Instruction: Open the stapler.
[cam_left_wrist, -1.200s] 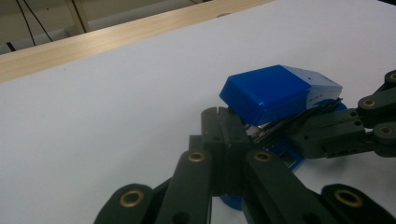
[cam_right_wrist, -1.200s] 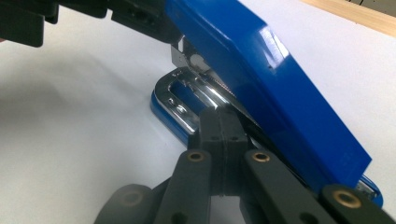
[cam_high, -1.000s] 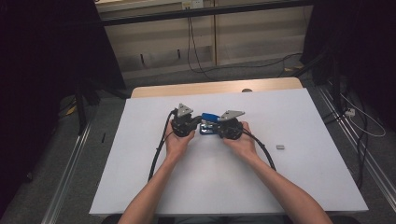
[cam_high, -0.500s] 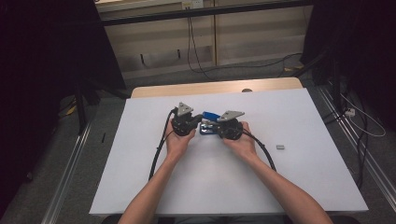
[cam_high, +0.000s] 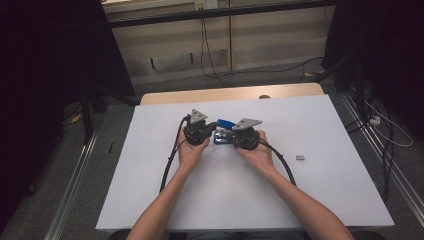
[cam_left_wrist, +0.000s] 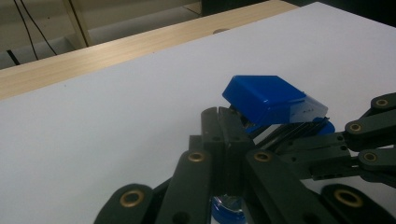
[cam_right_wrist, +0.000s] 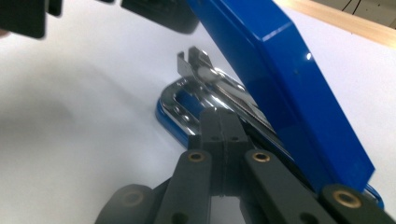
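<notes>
Palms inward, left gripper (cam_high: 212, 126) and right gripper (cam_high: 231, 136), both clenched, flank the blue stapler (cam_high: 223, 131).

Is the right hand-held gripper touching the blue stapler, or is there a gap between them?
Touching. In the right gripper view, the shut right hand-held gripper lies against the blue stapler's metal staple channel, under the raised blue top, with no gap visible.

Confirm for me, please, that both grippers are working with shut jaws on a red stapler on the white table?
Not quite: the stapler is blue, not red, as the left gripper view shows. The rest holds: the left gripper and right gripper meet at it with shut jaws on the white table.
</notes>
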